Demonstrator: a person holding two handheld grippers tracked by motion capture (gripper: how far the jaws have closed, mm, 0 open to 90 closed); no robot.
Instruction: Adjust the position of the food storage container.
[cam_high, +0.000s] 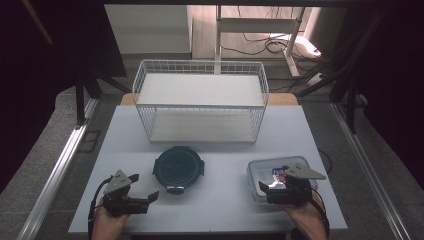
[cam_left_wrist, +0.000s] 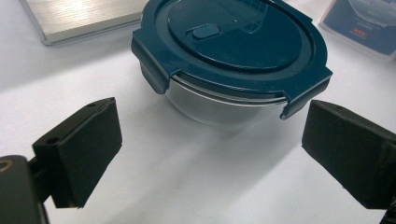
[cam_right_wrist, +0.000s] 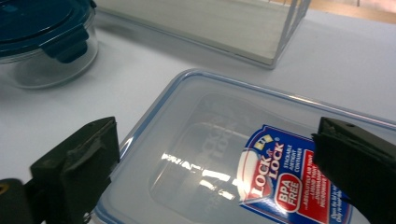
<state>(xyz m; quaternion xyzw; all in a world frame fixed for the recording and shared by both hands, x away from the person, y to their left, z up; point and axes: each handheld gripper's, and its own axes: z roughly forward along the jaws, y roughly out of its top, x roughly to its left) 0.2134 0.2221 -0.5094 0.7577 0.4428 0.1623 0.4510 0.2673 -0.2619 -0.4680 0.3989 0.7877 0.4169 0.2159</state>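
Both grippers gape empty: left gripper (cam_high: 145, 189) lined up short of the round bowl (cam_left_wrist: 232, 60), right gripper (cam_right_wrist: 210, 172) straddling the box lid (cam_right_wrist: 224, 154), ready to grasp.

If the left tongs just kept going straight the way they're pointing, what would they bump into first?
Most likely the round glass container with the dark blue lid. It sits straight ahead of the open left tongs, with bare table between them. How far off it is, is hard to judge.

The sticker (cam_right_wrist: 289, 182) on the clear rectangular container's lid (cam_right_wrist: 210, 140) reads "LOCK & LOCK" and "BPA FREE".
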